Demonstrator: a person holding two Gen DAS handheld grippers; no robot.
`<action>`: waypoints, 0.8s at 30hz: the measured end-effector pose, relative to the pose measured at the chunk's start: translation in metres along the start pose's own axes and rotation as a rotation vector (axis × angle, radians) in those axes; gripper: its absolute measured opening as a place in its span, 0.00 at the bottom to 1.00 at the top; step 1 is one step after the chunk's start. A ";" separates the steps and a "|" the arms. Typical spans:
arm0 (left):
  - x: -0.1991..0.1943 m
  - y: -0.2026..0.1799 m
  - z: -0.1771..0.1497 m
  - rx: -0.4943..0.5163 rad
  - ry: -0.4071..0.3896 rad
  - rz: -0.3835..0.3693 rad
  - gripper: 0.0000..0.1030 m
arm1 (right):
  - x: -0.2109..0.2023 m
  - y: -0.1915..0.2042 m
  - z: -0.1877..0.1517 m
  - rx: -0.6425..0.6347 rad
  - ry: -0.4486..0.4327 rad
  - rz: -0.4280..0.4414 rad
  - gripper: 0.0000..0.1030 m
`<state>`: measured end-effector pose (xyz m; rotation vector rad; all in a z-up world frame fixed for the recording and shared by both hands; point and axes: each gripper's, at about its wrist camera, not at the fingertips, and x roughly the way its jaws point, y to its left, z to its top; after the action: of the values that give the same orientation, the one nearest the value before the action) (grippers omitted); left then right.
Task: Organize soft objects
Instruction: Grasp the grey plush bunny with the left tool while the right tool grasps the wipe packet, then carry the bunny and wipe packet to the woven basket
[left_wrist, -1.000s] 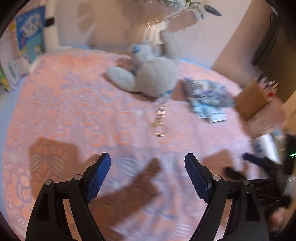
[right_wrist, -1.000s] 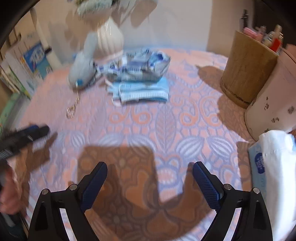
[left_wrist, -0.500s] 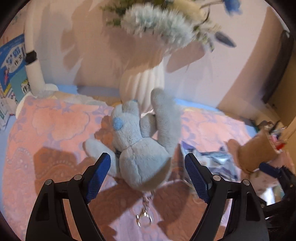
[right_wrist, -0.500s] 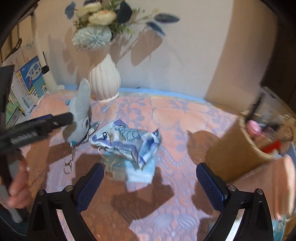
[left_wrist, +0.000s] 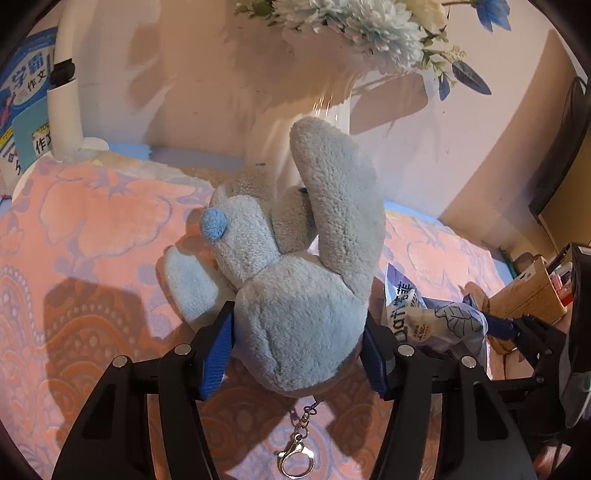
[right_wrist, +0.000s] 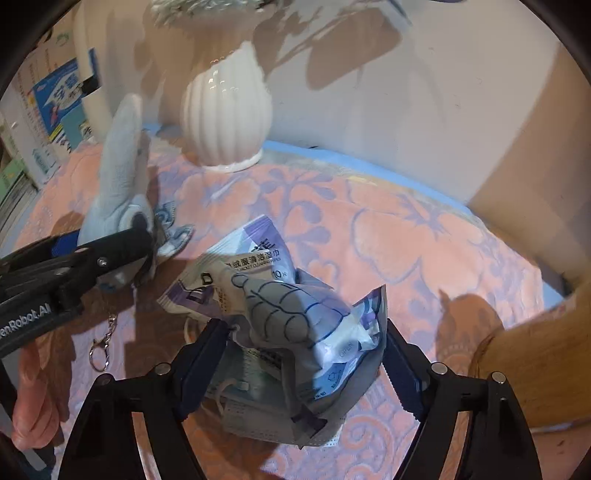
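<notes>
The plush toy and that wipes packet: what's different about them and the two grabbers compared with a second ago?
Both grippers came in from the open cloth. The left gripper now has the plush toy between its closing jaws; the right gripper has its closing jaws around the wipes packet and the masks under it. Toy, packet, vase and cloth lie where they were.

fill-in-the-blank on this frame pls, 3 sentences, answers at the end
The left tool brackets the grey plush, whose metal ____ dangles below it.
The right tool straddles a pack of cleaning ____.
Behind the plush stands a ribbed white ____ of flowers.
Missing words: clasp; wipes; vase
</notes>
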<state>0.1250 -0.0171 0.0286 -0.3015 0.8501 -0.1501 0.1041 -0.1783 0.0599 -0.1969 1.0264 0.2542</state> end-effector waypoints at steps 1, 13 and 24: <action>-0.002 0.000 0.000 -0.001 -0.009 0.004 0.56 | -0.004 -0.004 -0.002 0.026 -0.011 0.012 0.68; -0.066 0.007 -0.006 -0.012 -0.070 -0.140 0.56 | -0.081 -0.034 -0.033 0.234 -0.099 0.178 0.67; -0.110 0.010 -0.061 0.037 -0.011 -0.130 0.56 | -0.100 -0.020 -0.090 0.300 -0.035 0.100 0.67</action>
<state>0.0076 0.0072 0.0666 -0.3230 0.8160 -0.2847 -0.0130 -0.2345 0.1016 0.1301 1.0273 0.1907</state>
